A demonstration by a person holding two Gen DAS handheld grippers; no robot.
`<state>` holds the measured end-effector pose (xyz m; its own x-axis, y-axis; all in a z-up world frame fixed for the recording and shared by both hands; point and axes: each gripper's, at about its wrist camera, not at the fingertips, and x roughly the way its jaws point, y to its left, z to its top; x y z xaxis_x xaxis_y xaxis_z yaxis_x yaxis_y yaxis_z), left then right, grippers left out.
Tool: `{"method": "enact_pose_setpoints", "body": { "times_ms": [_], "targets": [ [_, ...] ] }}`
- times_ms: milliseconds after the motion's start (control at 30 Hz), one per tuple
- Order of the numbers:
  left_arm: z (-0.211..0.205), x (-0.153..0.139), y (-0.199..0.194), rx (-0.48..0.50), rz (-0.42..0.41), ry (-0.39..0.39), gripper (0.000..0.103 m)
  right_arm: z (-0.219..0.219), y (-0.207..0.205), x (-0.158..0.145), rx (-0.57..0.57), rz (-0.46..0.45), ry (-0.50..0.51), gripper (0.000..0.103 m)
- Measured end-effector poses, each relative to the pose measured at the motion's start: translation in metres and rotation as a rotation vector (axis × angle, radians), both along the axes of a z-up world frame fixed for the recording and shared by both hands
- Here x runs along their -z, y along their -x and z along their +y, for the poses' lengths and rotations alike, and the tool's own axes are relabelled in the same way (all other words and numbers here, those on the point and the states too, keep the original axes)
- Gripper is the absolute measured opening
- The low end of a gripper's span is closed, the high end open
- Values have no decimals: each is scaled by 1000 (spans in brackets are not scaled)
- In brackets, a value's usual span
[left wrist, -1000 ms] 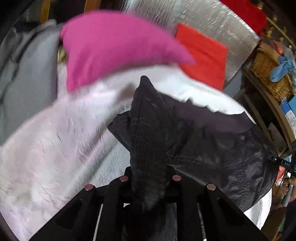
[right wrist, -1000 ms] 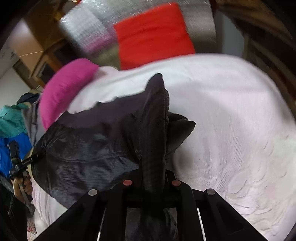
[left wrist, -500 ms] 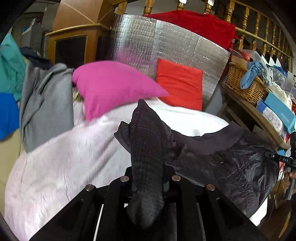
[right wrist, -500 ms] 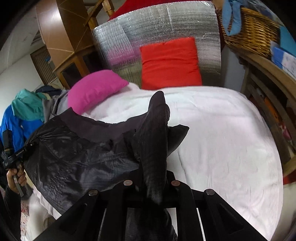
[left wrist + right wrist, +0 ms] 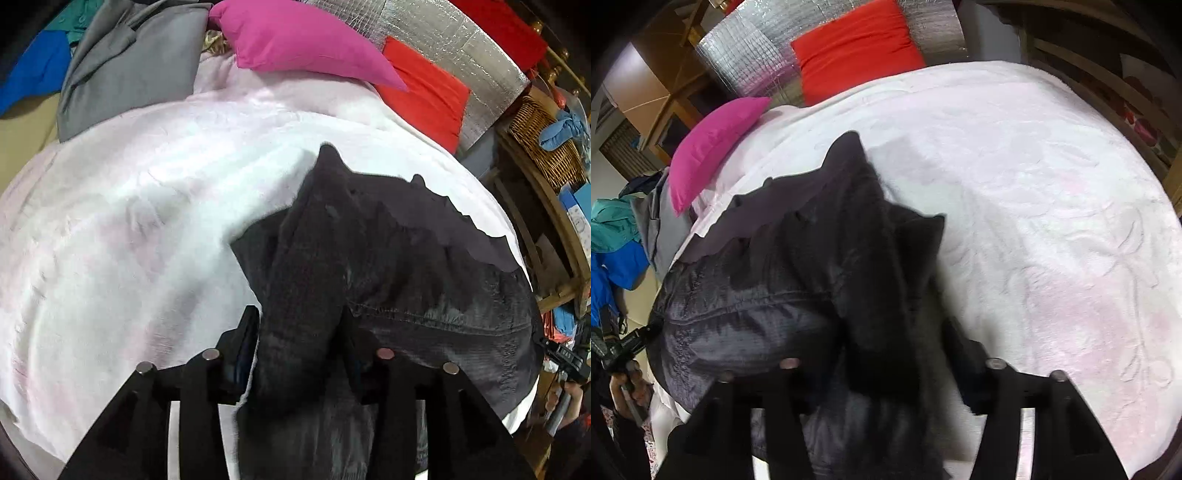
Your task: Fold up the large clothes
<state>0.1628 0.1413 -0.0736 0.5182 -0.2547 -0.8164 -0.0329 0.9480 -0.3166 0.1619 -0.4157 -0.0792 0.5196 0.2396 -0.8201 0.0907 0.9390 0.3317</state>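
left gripper (image 5: 301,332): jaws opening, black jacket (image 5: 424,280) fold between them | right gripper (image 5: 886,354): jaws opening, jacket between | jacket lay on white bed (image 5: 1052,221)

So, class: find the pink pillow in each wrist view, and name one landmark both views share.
Left wrist: pink pillow lies top centre, beside a grey garment.
Right wrist: pink pillow lies upper left.
Shared landmark: the red cushion against the silver panel.
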Motion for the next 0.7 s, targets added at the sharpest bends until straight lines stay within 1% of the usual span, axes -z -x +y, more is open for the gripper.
{"method": "enact_pose_setpoints", "body": {
  "times_ms": [67, 100, 133, 167, 200, 233, 300, 367, 433, 500, 533, 567, 600, 633, 667, 700],
  "targets": [
    [12, -18, 2, 6, -40, 9, 48, -10, 0, -14, 22, -36, 5, 61],
    [16, -24, 2, -2, -62, 4, 51, -14, -1, -20, 31, -56, 1, 61],
    [22, -35, -1, -17, -103, -2, 56, -21, 3, -27, 38, -76, -2, 61],
    [24, -42, -7, -20, -132, -2, 59, -23, -1, -33, 41, -97, -5, 62],
    [23, -47, -16, -11, -142, -1, 63, -23, -10, -39, 32, -107, -14, 62],
    [19, -48, -27, 8, -138, 1, 64, -21, -25, -41, 13, -106, -25, 62],
    [4, -41, -60, 64, -105, 18, 64, -12, -52, -41, -22, -95, -14, 62],
    [-17, -25, -91, 122, -41, 12, 64, -5, -78, -36, -51, -66, 5, 62],
    [-34, -9, -110, 150, 18, -16, 64, 2, -102, -29, -64, -43, 12, 62],
    [-44, 4, -127, 160, 54, -28, 64, 7, -122, -21, -92, -16, 14, 62],
    [-45, 8, -132, 161, 68, -36, 63, 10, -129, -18, -99, -9, 22, 62],
    [-49, 13, -140, 156, 79, -62, 56, 14, -138, -13, -108, 1, 31, 62],
    [-52, 14, -145, 152, 96, -96, 34, 18, -147, -6, -123, 23, 24, 60],
    [-51, 19, -149, 157, 120, -94, 27, 19, -151, 1, -137, 51, 16, 34],
    [-49, 19, -150, 156, 119, -85, 24, 27, -156, 6, -167, 83, 38, 20],
    [-48, 16, -149, 158, 98, -93, 21, 35, -158, 6, -195, 79, 77, 18]
  ]
}}
